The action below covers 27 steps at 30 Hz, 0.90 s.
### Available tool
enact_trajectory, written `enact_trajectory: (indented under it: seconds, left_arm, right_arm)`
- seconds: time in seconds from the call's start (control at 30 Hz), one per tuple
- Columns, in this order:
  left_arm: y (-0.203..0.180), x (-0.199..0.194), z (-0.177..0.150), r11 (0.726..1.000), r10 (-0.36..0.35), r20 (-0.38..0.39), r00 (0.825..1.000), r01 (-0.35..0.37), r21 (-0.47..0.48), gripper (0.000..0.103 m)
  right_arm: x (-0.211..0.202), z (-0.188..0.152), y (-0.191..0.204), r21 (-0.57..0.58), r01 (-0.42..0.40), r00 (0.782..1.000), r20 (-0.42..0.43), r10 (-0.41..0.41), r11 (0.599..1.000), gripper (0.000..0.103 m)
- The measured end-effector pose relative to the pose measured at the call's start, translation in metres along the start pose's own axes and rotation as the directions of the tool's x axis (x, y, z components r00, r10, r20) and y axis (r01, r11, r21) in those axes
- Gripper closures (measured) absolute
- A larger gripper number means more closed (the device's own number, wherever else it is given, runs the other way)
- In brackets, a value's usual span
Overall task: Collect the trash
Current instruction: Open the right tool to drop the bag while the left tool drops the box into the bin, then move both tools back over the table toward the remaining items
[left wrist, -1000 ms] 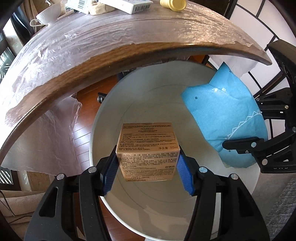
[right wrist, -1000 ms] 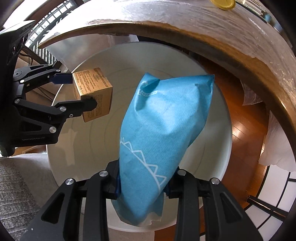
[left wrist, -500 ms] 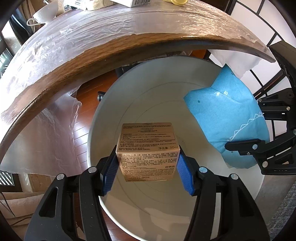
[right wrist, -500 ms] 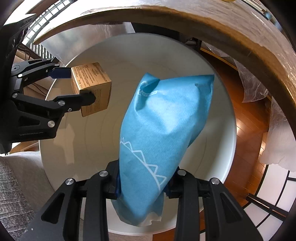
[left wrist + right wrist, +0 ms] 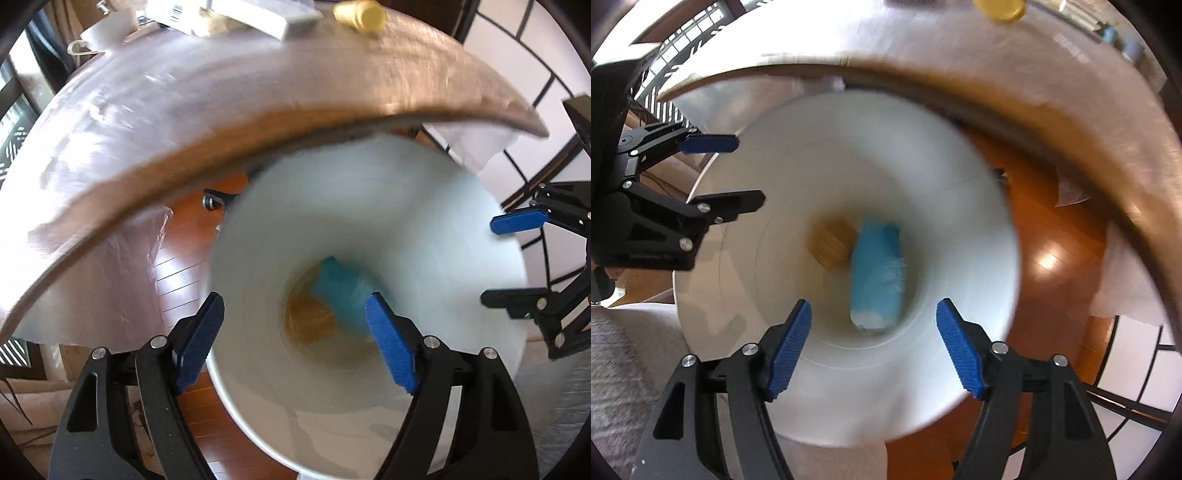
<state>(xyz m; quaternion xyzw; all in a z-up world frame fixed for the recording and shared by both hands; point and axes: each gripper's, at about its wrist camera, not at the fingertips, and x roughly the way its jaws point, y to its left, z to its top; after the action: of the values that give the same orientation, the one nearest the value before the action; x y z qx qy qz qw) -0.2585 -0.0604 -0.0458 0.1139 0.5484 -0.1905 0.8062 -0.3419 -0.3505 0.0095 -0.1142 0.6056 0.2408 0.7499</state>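
Blue bag, gold box motion-blurred (print unreadable) in bin.

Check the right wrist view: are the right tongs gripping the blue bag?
No, the right tongs stand open and empty, while the blue bag lies at the bottom of the white bin.

I see a white bin holding a blue packet and a gold-brown box; the claw pads are ribbed blue.

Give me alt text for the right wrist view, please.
A blue paper pouch and a gold cardboard box lie side by side at the bottom of a white round bin. The right gripper hangs open and empty above them; the left gripper, also open, shows at left.
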Motion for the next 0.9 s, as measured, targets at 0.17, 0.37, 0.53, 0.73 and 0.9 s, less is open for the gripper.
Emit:
enact_trajectory:
  seconds: [0.17,0.37,0.53,0.73,0.9]
  left_arm:
    - [0.012,-0.076,0.029,0.999,0.002,0.193,0.981,0.007,-0.042,0.013]
    - [0.041,-0.135,0.081,0.973,0.12,0.472,0.873,-0.011,-0.229,0.001]
    - [0.05,-0.102,0.117,0.961,0.036,0.415,0.909,0.082,-0.264,0.001]
    - [0.033,-0.073,0.134,0.967,0.049,0.364,0.93,0.046,-0.25,0.001]
    - [0.032,-0.04,0.154,0.962,0.024,0.295,0.955,0.058,-0.266,0.001]
  right_arm:
    - [-0.095,0.018,-0.007,0.056,0.148,0.948,0.276,-0.158,0.987,0.009]
    - [-0.177,0.046,-0.025,0.319,0.264,0.634,0.654,-0.413,0.91,0.004]
    - [-0.147,0.1,-0.042,0.252,0.28,0.728,0.573,-0.376,0.926,0.004]
    - [-0.093,0.113,-0.045,0.212,0.243,0.809,0.494,-0.318,0.947,0.004]
    - [-0.06,0.116,-0.048,0.201,0.256,0.844,0.429,-0.32,0.945,0.014]
